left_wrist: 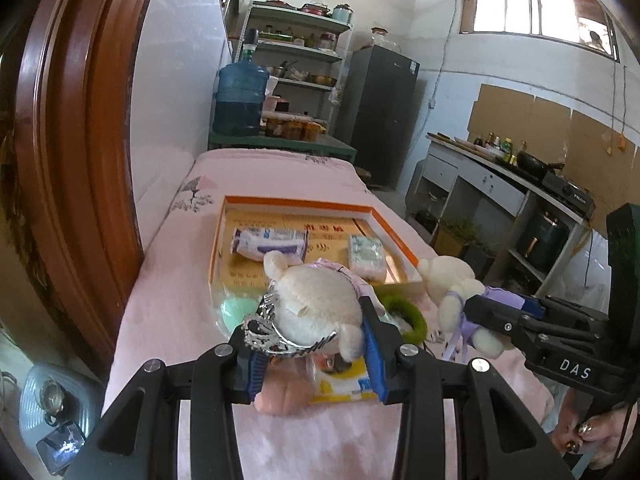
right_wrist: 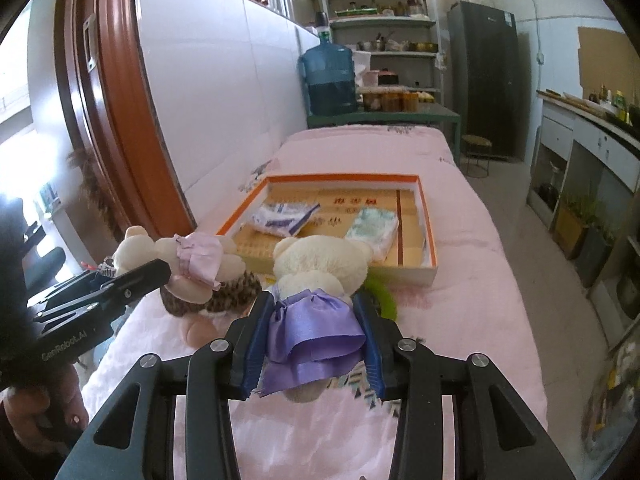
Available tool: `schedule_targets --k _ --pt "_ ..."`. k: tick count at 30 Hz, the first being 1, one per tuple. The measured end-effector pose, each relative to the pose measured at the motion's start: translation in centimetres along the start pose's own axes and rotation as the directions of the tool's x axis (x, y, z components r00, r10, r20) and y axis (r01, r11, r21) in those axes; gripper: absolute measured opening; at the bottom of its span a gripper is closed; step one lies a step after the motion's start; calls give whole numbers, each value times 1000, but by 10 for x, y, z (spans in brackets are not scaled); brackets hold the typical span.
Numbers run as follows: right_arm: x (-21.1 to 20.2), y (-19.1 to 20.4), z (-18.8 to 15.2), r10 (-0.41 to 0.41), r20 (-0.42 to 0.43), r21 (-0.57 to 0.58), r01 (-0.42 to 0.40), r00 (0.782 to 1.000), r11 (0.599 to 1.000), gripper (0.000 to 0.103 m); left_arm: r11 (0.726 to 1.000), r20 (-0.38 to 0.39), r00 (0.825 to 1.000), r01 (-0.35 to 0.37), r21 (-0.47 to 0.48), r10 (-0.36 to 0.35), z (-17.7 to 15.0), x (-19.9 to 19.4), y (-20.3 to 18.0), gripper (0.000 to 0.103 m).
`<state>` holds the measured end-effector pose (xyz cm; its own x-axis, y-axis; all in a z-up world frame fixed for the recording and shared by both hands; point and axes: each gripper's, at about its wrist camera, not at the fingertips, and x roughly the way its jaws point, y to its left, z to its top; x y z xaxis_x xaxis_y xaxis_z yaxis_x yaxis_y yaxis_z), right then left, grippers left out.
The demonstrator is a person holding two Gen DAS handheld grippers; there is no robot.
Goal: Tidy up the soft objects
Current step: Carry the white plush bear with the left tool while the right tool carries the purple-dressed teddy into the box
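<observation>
- Left gripper [left_wrist: 312,354]: clamped on the head of a cream plush bear in a pink dress [left_wrist: 316,304], blue pads on either side; a silver tiara [left_wrist: 272,328] sits against the left pad.
- Right gripper [right_wrist: 316,336]: clamped on a cream plush bear in a purple satin dress [right_wrist: 320,280], pads pressing the skirt.
- Both bears sit side by side above the near part of the pink bed cover [right_wrist: 460,300], pink bear left, purple bear right.
- Under the pink bear: a brown-patterned soft item [right_wrist: 224,292]; a green fuzzy ring [left_wrist: 408,312] lies between the bears.
- Just beyond: an orange-rimmed box tray [right_wrist: 424,208] holding a blue-and-white wrapped pack [right_wrist: 284,216] on the left and a pale patterned pack [right_wrist: 372,228] on the right.
- Far end: a blue water jug [right_wrist: 330,80].
</observation>
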<state>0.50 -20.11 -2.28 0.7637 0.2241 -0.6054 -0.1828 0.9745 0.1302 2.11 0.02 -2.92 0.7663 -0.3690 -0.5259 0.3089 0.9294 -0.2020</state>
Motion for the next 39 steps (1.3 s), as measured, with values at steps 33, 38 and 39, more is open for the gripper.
schedule_targets --k 33,38,39 --pt "57 -21 78 27 1 5 -27 1000 1000 42 998 3 999 -50 -22 50 77 58 19 41" --pt "66 -23 88 31 -1 10 -31 1000 999 42 998 -9 998 -55 -25 55 86 67 23 41" --pt "68 -23 89 33 -2 12 -33 999 999 42 998 -11 998 -56 -24 56 88 70 23 41"
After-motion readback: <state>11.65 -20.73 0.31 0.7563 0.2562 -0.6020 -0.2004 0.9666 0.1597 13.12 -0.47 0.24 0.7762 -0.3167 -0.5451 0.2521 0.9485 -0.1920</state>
